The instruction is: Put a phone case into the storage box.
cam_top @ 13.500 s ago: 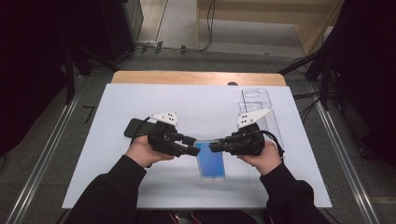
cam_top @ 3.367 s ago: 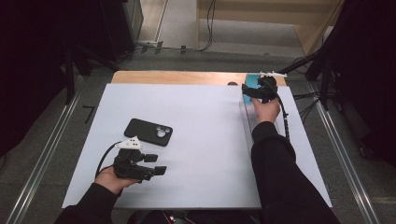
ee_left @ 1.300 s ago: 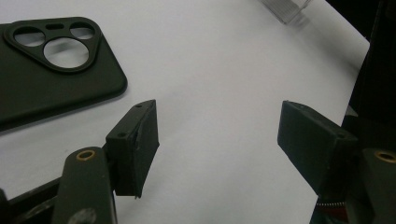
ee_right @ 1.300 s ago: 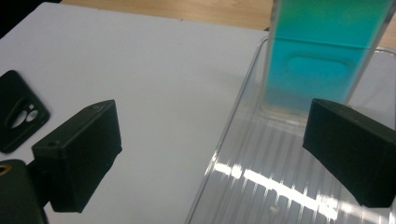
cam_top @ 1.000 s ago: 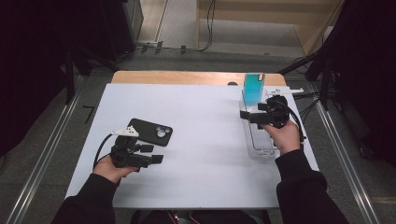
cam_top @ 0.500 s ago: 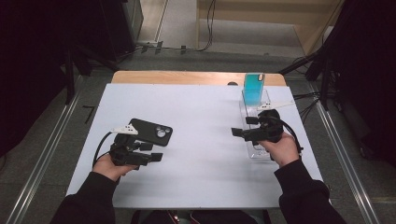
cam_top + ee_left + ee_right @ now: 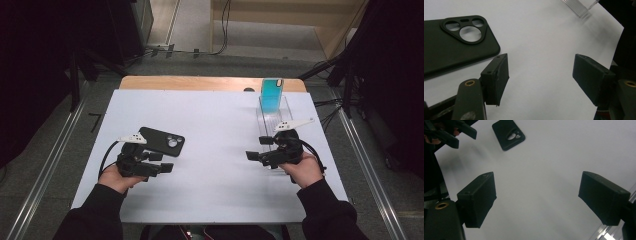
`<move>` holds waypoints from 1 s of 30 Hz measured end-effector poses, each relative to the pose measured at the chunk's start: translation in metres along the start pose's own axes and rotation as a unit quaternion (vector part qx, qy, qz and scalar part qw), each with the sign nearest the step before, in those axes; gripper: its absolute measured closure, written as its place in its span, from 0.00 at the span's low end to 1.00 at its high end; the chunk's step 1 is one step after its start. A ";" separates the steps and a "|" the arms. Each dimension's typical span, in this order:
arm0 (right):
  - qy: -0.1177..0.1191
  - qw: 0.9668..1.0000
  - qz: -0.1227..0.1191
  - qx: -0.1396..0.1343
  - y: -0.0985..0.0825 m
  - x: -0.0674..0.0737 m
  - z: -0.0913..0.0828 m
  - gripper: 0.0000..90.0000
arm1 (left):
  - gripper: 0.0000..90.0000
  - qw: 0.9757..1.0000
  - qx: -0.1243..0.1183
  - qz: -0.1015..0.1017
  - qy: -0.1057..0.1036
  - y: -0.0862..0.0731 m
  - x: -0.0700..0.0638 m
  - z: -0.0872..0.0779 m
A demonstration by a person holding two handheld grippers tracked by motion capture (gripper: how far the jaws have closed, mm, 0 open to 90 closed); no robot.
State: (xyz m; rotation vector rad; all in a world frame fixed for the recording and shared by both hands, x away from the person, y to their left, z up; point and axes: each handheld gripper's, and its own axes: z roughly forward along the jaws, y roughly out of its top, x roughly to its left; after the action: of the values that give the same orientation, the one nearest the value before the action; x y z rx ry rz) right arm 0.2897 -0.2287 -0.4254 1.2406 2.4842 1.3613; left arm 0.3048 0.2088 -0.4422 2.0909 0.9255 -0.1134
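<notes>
Black phone case [image 7: 161,141] bears no readable writing; both tools gape empty beside it.

The white table [image 7: 215,145] carries a black phone case [image 7: 161,141] (camera cutouts up) and a clear rack [image 7: 272,117].

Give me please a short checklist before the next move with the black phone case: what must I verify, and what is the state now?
1. Left hand-held gripper open, nothing between its jaws: ok.
2. Right hand-held gripper open and empty: ok.
3. Black phone case lies flat on the white table, free to grasp: ok.
4. Blue case stands in the clear rack: ok.
5. Free slot in the rack: cannot tell.
</notes>
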 end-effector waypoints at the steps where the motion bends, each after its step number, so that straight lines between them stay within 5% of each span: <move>1: 0.002 1.000 -0.002 0.001 -0.001 0.001 0.000 0.15 | 0.33 1.000 -0.002 -0.001 -0.001 0.000 0.000 0.000; 13: 0.025 0.999 -0.025 0.029 -0.020 0.014 0.000 0.17 | 0.33 1.000 -0.019 -0.006 0.008 0.007 0.008 -0.006; 30: 0.045 0.998 -0.032 0.041 -0.042 0.020 0.002 0.18 | 0.30 0.999 -0.020 -0.030 0.028 0.033 0.039 -0.011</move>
State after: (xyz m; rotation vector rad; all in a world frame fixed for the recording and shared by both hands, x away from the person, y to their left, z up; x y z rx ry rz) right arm 0.2508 -0.2259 -0.4512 1.1266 2.6397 1.3420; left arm 0.3518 0.2263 -0.4288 2.0385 1.0172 -0.0680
